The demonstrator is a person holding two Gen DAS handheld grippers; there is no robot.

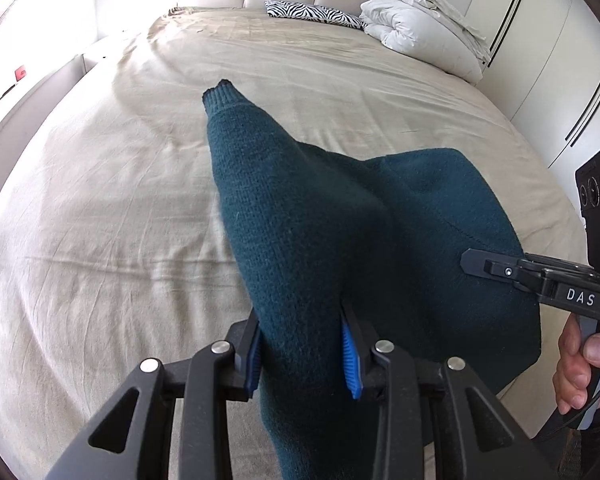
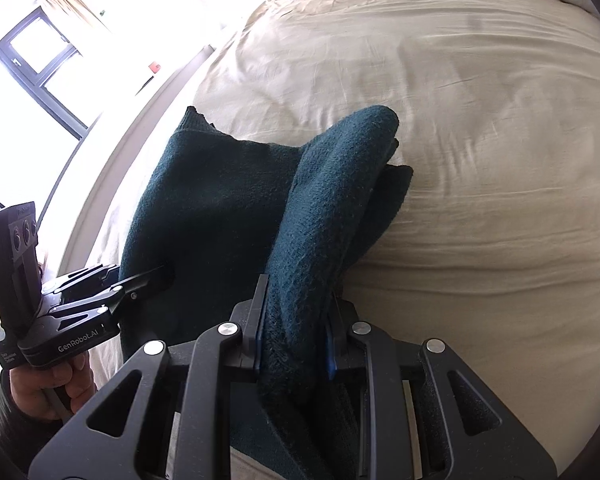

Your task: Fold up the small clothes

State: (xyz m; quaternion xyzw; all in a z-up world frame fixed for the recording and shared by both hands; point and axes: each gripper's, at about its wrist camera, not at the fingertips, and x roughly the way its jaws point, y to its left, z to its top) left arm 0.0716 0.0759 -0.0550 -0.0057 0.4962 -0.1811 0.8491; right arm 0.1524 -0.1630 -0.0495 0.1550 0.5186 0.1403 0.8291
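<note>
Closest to your left wrist camera: the left gripper [image 1: 305, 354], both blue-padded fingers [image 1: 350, 364] pressed into a thick bunch of the dark teal sweater [image 1: 340, 220]. The knit fills the gap between the pads, so your left tool is pinching fabric.

From that pinch, a sleeve runs forward and away, ending in a ribbed cuff [image 1: 219, 92] that lies on the beige bedsheet [image 1: 100, 220]. The sweater body spreads to the right of the sleeve, toward the bed's near edge.

Right gripper [image 1: 474, 261] enters from the right in this view. Its black tip sits against the sweater's right side; from here you cannot tell how much cloth is between its fingers. Your right hand [image 1: 580, 364] wraps the handle below it.

Right wrist view settles that: the right gripper [image 2: 296, 340] has a rolled, doubled-over fold of the sweater [image 2: 220, 208] clamped between its fingers. The fold rises ahead of the fingers and drapes over to the right. The flatter panel lies to the left, on the bedsheet [image 2: 480, 160].

Left gripper [image 2: 156, 276] appears at lower left of the same view, fingertips buried in the sweater's left edge, with your left hand [image 2: 48, 384] on the handle.

Background, left wrist view: zebra-print pillow [image 1: 314, 12] and a folded white duvet [image 1: 420, 28] at the head of the bed, well apart from the sweater. White wardrobe doors [image 1: 560, 64] stand to the right. A window [image 2: 28, 68] shows bright at upper left of the right wrist view.
</note>
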